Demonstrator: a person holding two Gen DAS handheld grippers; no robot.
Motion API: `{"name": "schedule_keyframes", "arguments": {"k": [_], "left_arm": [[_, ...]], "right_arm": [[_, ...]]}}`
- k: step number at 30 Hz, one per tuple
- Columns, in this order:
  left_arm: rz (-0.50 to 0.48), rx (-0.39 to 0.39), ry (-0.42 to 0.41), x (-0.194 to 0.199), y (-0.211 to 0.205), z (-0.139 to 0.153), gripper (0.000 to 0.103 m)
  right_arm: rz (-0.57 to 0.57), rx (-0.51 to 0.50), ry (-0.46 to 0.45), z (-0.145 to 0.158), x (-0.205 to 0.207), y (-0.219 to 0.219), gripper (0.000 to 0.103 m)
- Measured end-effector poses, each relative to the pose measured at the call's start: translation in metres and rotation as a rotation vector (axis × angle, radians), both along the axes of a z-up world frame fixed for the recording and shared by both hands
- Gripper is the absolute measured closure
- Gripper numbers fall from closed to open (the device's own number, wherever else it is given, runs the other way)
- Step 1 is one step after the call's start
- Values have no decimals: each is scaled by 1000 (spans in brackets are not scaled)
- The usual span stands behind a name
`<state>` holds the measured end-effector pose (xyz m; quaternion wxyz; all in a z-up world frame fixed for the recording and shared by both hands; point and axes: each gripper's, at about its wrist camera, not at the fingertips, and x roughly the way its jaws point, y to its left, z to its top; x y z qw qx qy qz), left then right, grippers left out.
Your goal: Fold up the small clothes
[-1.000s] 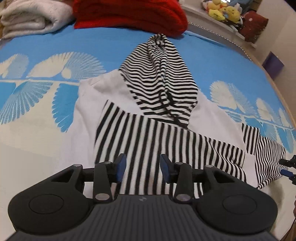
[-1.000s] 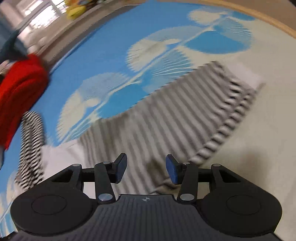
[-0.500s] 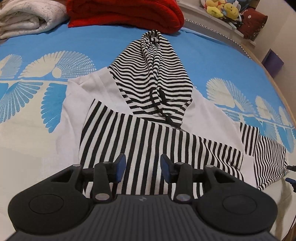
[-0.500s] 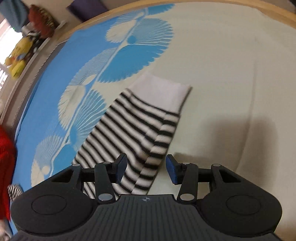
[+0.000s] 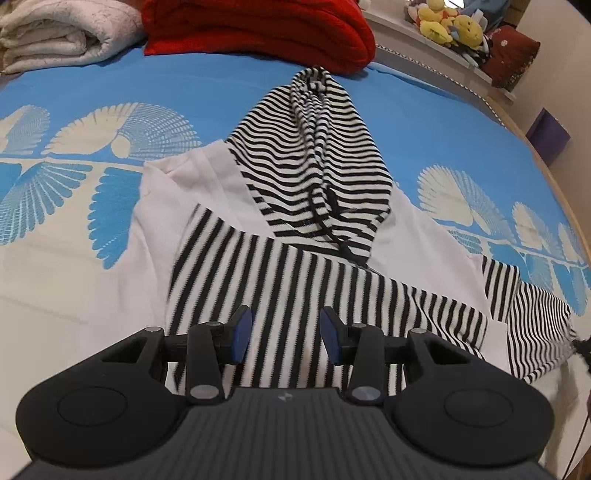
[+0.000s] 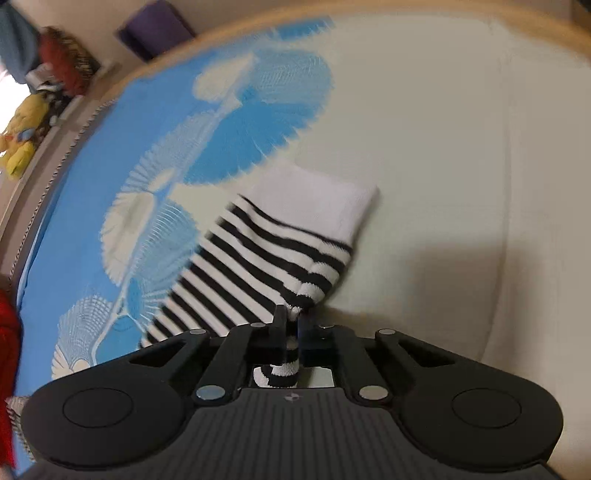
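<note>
A small white hoodie (image 5: 207, 206) with a black-and-white striped hood (image 5: 317, 155) lies flat on the bed. One striped sleeve (image 5: 295, 295) is folded across its body. My left gripper (image 5: 284, 336) is open and empty, hovering over that folded sleeve. The other striped sleeve (image 6: 266, 266) with a white cuff (image 6: 317, 199) stretches out to the right. My right gripper (image 6: 291, 325) is shut on the edge of this sleeve near the cuff; striped fabric shows between the jaws.
The bed cover (image 5: 110, 110) is blue and cream with a fan pattern. A red blanket (image 5: 258, 26) and a folded white blanket (image 5: 55, 33) lie at the far end. Plush toys (image 5: 450, 22) sit on a ledge. The bed's wooden edge (image 6: 480, 22) curves on the right.
My right gripper moved down onto the outstretched sleeve and closed on its edge near the cuff. My left gripper stayed open, drifting slightly over the folded sleeve.
</note>
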<state>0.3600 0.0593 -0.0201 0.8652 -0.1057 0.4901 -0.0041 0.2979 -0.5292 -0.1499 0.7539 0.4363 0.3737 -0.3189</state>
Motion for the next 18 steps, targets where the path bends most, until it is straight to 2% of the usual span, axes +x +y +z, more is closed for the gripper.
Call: {"name": "schedule_keyframes", "arguments": {"k": [3, 5, 7, 8, 10, 11, 12, 13, 14, 15, 16, 18], "left_arm": [[32, -4, -4, -1, 11, 3, 58], [54, -7, -8, -2, 20, 5, 58], [79, -14, -11, -3, 30, 8, 58], [95, -20, -11, -3, 36, 9, 58], [127, -33, -11, -2, 48, 11, 58], [145, -42, -9, -2, 54, 11, 58], [162, -52, -7, -2, 60, 12, 58], [174, -61, -4, -2, 64, 12, 58], [182, -70, 0, -2, 69, 11, 58], [189, -80, 5, -2, 72, 11, 58], [194, -87, 10, -2, 74, 10, 58], [195, -102, 20, -2, 76, 9, 58]], "right_arm": [[95, -176, -74, 41, 16, 35, 99], [203, -300, -150, 72, 26, 77, 99], [342, -355, -248, 96, 32, 125, 99], [446, -380, -307, 107, 33, 155, 99], [728, -403, -457, 125, 28, 229, 98], [871, -373, -525, 130, 23, 263, 93], [1034, -313, -584, 133, 16, 296, 93], [1194, -251, -617, 132, 8, 325, 90], [1331, -211, -626, 130, 1, 348, 86], [1442, -206, -609, 126, -8, 368, 78], [1506, -225, -573, 121, -14, 381, 69], [1529, -251, -497, 111, -16, 389, 65]]}}
